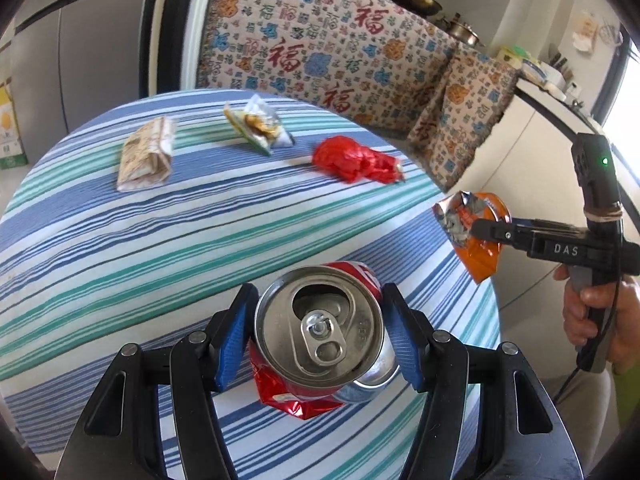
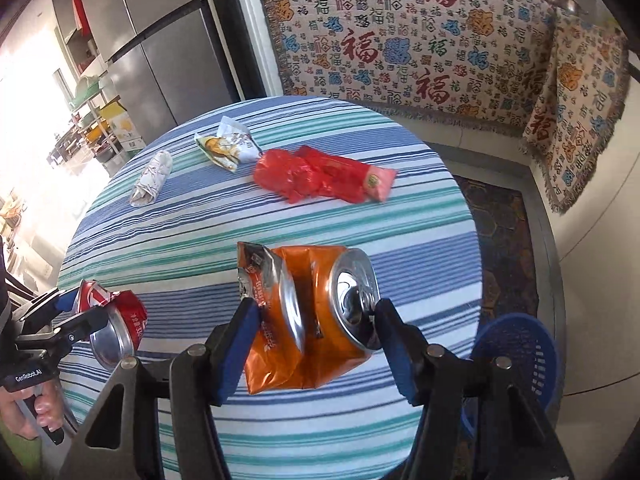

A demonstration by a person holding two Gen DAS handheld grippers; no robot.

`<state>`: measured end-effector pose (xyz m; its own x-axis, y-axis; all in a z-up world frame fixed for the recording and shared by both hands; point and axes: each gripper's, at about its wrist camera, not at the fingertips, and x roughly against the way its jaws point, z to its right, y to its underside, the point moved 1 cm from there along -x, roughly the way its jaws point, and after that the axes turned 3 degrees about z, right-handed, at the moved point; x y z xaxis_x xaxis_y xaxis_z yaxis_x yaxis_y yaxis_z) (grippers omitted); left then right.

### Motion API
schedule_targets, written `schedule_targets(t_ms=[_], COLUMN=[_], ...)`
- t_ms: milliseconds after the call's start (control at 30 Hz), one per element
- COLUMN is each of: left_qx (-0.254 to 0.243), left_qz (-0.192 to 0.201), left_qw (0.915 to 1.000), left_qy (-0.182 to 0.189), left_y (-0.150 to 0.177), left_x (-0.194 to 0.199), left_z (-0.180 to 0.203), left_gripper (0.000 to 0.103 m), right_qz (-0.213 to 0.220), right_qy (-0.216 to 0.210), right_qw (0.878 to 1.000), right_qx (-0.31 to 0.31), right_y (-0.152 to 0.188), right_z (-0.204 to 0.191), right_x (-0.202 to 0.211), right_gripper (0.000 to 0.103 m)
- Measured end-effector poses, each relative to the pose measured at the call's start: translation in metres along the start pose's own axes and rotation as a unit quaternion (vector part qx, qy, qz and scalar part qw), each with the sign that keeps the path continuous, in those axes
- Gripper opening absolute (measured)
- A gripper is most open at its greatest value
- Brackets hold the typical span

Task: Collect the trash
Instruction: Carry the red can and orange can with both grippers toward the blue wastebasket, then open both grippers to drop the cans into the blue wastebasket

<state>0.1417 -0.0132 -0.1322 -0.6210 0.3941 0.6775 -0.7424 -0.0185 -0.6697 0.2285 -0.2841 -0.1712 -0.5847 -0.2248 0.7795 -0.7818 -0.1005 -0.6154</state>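
My left gripper (image 1: 318, 338) is shut on a crushed red can (image 1: 320, 328), held above the striped round table (image 1: 160, 240); it also shows in the right wrist view (image 2: 116, 324). My right gripper (image 2: 314, 328) is shut on a crushed orange can (image 2: 308, 312), held above the table's near edge; the orange can also shows in the left wrist view (image 1: 474, 232). On the table's far side lie a folded paper wrapper (image 1: 146, 154), a crumpled snack packet (image 1: 260, 124) and a red plastic wrapper (image 1: 358, 160).
A blue plastic basket (image 2: 516, 352) stands on the floor to the right of the table. A patterned cloth (image 2: 420, 40) covers the bench behind. A steel fridge (image 2: 160, 40) stands at the back left.
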Motion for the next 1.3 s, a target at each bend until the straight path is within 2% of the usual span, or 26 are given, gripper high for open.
schedule_targets(t_ms=[333, 633, 833, 1033, 1300], left_qx=[-0.046, -0.083, -0.098, -0.093, -0.083], left_qz=[-0.023, -0.05, -0.076, -0.1, -0.123], left_qw=[0.9966, 0.9867, 0.9797, 0.9773, 0.9761], left_qy=[0.064, 0.131, 0.157, 0.162, 0.159], left_y=[-0.028, -0.048, -0.046, -0.035, -0.02], left_x=[-0.046, -0.098, -0.143, -0.19, -0.231], left_z=[0.107, 0.22, 0.283, 0.312, 0.324], left_gripper=[0.064, 0.064, 0.064, 0.064, 0.064], right_qz=[0.023, 0.035, 0.04, 0.037, 0.027], right_qy=[0.054, 0.121, 0.163, 0.177, 0.169], right_qw=[0.995, 0.978, 0.964, 0.951, 0.943], right_qx=[-0.083, -0.165, -0.206, -0.25, -0.285], right_y=[0.028, 0.054, 0.071, 0.098, 0.105], right_z=[0.109, 0.211, 0.268, 0.308, 0.342], right_x=[0.039, 0.059, 0.054, 0.039, 0.028], right_gripper=[0.062, 0.063, 0.063, 0.064, 0.065])
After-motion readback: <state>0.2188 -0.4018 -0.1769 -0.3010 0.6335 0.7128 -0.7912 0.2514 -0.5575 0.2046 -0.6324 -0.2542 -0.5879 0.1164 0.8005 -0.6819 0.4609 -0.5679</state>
